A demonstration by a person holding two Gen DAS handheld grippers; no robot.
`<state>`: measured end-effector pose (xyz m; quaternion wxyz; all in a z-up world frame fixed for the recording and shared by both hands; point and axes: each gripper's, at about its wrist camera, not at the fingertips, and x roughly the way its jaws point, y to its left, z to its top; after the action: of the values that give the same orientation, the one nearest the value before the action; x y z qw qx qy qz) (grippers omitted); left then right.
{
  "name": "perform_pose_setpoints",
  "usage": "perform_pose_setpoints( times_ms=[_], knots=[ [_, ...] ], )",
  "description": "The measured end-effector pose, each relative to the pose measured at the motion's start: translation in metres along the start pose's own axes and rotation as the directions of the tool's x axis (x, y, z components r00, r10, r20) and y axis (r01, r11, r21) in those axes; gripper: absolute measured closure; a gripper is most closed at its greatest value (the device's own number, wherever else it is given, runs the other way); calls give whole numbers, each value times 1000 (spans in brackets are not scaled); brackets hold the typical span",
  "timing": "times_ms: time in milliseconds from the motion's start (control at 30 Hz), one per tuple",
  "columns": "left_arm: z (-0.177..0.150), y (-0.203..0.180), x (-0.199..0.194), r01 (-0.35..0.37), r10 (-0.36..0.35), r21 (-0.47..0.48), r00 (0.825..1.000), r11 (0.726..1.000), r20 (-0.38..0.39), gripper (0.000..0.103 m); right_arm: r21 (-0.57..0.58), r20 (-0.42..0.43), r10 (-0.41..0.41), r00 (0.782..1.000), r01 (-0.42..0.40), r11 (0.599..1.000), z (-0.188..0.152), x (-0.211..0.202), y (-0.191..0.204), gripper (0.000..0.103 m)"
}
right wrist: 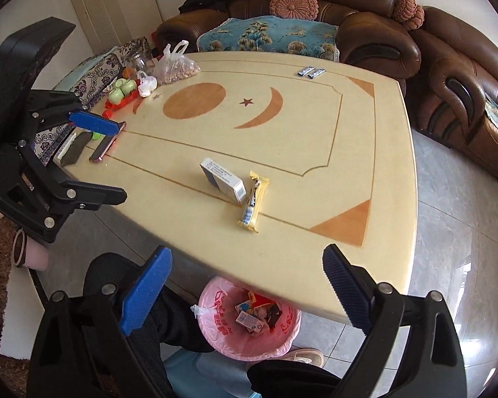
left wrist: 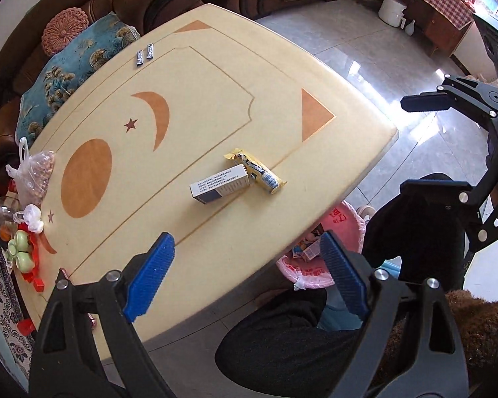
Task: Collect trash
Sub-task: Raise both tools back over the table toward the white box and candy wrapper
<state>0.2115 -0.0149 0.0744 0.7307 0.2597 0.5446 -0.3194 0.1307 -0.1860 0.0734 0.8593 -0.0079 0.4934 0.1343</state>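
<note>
Lying on the table [left wrist: 215,99], box [left wrist: 220,184] touches wrapper [left wrist: 260,174], ahead of wide-open, empty left gripper [left wrist: 245,262] and right gripper [right wrist: 245,268]. Only right view shows the phone [right wrist: 106,144].

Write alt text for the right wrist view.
The open right gripper hangs empty above a pink-lined trash bin holding small cartons, at the near edge of a cream table. On the table lie a white box and a yellow snack wrapper, touching; the open left gripper is at left.
</note>
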Motion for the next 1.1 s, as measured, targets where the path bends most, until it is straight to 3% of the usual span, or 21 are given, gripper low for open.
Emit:
perform_pose_setpoints(
  times_ms=[433,700,867,1100],
  knots=[
    [25,30,56,22,-16,73,996,997,-85,16,48,-46,7,999,-5,999,37,46,-27,13],
    [32,34,108,-7,27,143,989,990,-142,16,12,-133,17,991,-15,1000,41,106,-23,13],
    [35,31,143,-53,92,232,982,971,-163,16,-23,-187,12,982,-16,1000,41,148,-17,13],
    [41,32,187,-40,106,292,972,956,-212,16,-33,-264,15,964,-25,999,33,204,-16,13]
  ],
)
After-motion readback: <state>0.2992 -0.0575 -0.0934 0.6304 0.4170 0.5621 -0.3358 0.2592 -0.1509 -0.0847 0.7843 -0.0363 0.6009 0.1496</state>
